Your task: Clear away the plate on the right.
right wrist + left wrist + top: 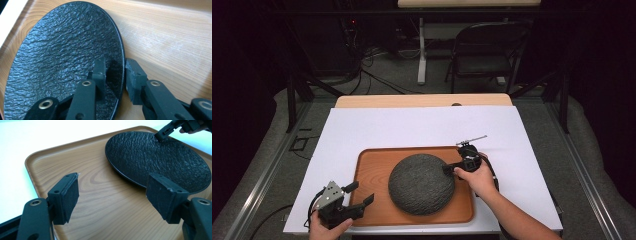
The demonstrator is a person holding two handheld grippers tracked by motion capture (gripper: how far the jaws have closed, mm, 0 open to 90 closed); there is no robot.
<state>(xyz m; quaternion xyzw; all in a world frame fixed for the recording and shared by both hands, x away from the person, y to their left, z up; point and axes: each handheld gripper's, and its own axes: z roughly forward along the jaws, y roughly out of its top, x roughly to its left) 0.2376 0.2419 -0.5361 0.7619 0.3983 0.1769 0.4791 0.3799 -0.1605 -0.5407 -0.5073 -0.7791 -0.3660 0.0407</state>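
At the left of the high view, the left claw (362,194) hangs over the near left corner of the wooden tray (368,165), held from below by the person's left hand (326,229). Its jaws stand wide apart with nothing between them. In the left gripper view the two padded fingers (65,195) frame bare wood grain, and the tray's rounded corner curves behind them.

The tray lies on a white sheet (422,127) that covers the counter (422,100). On the tray, a little right of its middle, rests the dark round plate (421,184), its surface rough and stone-like. Its near edge reaches close to the tray's front rim.

At the plate's far right edge sits the right claw (447,169), held by the right hand (479,179), whose forearm comes in from the lower right. In the right gripper view the plate's rim runs between the two jaws: one jaw lies over the textured top face, the other stands outside the rim above the tray. A narrow gap shows between the outer pad and the rim, so the jaws bracket the edge loosely rather than pinch it, and the plate appears to rest on the wood.

Beyond the counter, a folding chair (489,50) stands on the floor.
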